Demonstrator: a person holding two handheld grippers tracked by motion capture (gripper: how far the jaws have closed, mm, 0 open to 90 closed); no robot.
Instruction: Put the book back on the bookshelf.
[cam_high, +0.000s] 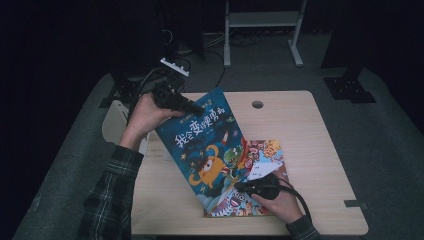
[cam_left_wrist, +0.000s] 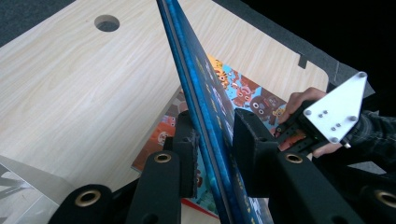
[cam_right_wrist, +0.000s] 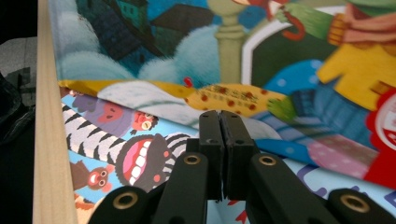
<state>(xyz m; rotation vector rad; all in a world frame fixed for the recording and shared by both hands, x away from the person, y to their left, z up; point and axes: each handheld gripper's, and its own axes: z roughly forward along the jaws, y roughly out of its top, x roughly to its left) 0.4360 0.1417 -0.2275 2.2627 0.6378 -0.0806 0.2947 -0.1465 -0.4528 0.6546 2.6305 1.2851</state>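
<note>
Your left gripper (cam_high: 192, 106) sits at the top edge of the blue, cartoon-printed hardback cover (cam_high: 202, 145) of a children's picture book and holds it lifted at a steep tilt above the light wooden table (cam_high: 310, 130). In the left gripper view, the cover (cam_left_wrist: 205, 112) runs edge-on between the two black jaws; the right-hand pad lies against its printed face, and the left-hand pad sits just beside its back, though you cannot tell for sure whether that one touches. The jaws look clamped on the cover.

The book lies near the front edge of the table, a little right of centre. Its open colourful page (cam_high: 262, 155), crowded with small cartoon monsters, lies flat on the wood, and the raised cover leans up and to the left from the spine, with its top corner near the table's far edge. A round hole (cam_high: 257, 104) in the tabletop sits well apart from the book, toward the far edge.

Your right gripper (cam_high: 242, 186) rests low on the open page near the book's lower edge, pointing left toward the foot of the raised cover. In the right gripper view, its two black jaws (cam_right_wrist: 219, 140) stand pressed together with nothing between them, and their tips sit on the printed page just before a loose, curved yellow-spotted leaf (cam_right_wrist: 233, 95).
</note>
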